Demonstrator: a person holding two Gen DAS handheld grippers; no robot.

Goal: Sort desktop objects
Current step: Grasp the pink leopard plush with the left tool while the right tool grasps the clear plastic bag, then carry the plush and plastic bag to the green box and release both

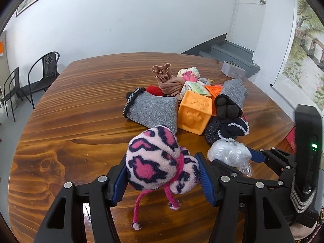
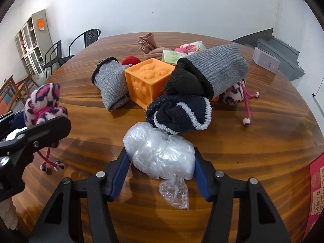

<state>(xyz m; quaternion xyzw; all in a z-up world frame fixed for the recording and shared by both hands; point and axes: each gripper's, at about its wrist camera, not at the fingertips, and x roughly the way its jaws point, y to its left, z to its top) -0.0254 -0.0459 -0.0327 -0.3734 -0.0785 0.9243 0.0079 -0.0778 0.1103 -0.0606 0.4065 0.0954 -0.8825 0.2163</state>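
Observation:
My left gripper (image 1: 163, 174) is shut on a pink leopard-print fuzzy sock (image 1: 158, 162) with dangling pom-pom cords, held just above the wooden table (image 1: 70, 111). The sock also shows in the right wrist view (image 2: 43, 105). My right gripper (image 2: 161, 160) is shut on a clear crumpled plastic bag (image 2: 162, 158), which rests on the table; it also shows in the left wrist view (image 1: 228, 156). Behind lies a pile: an orange embossed cube (image 2: 147, 81), grey socks (image 2: 113, 83), a grey-and-black sock (image 2: 214, 68), a dark navy sock (image 2: 180, 113) and a second leopard sock (image 2: 232, 95).
Further back are a tan sock (image 1: 166, 81), a red ball (image 2: 131, 60), a small green-white box (image 2: 172, 56), pastel socks (image 2: 192, 46) and a grey box (image 2: 266, 59). A red packet (image 2: 317, 192) lies at the right table edge. Black chairs (image 1: 44, 70) stand at the far left.

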